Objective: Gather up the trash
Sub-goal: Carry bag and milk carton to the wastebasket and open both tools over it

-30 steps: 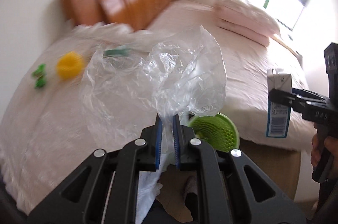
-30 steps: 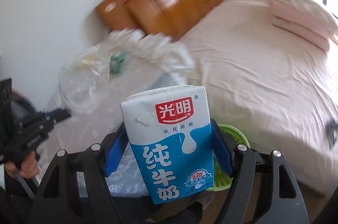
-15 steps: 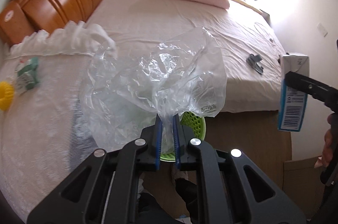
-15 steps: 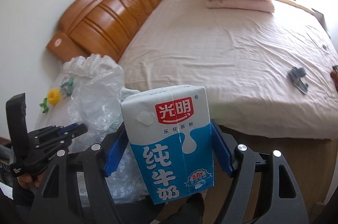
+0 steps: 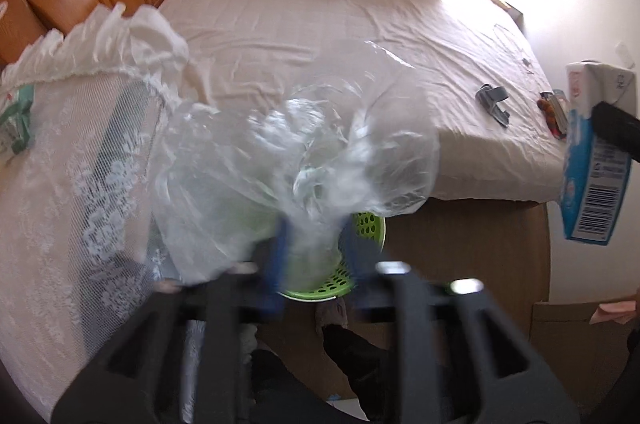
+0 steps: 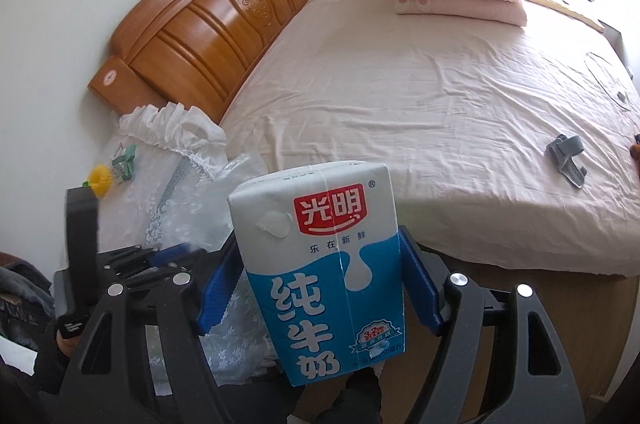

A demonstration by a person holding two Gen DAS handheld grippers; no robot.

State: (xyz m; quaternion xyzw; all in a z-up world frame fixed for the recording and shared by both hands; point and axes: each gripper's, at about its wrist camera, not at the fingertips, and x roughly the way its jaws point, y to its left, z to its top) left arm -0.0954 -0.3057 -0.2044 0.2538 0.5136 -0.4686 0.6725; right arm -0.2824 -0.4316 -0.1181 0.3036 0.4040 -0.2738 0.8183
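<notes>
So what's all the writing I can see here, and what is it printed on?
All of it is on the milk carton held in the right gripper:
"光明" on the red badge
"乐在新鲜" under the badge
"纯牛奶" in big white characters
"3.2" on the small seal; the rest there is too small to read
Barcode and fine print on the carton's side, left wrist view: too blurred to read

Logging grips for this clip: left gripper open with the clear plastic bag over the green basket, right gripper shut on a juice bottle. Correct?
Not quite. In the right wrist view the right gripper is shut on a blue-and-white milk carton, not a juice bottle. The rest stands.
</notes>
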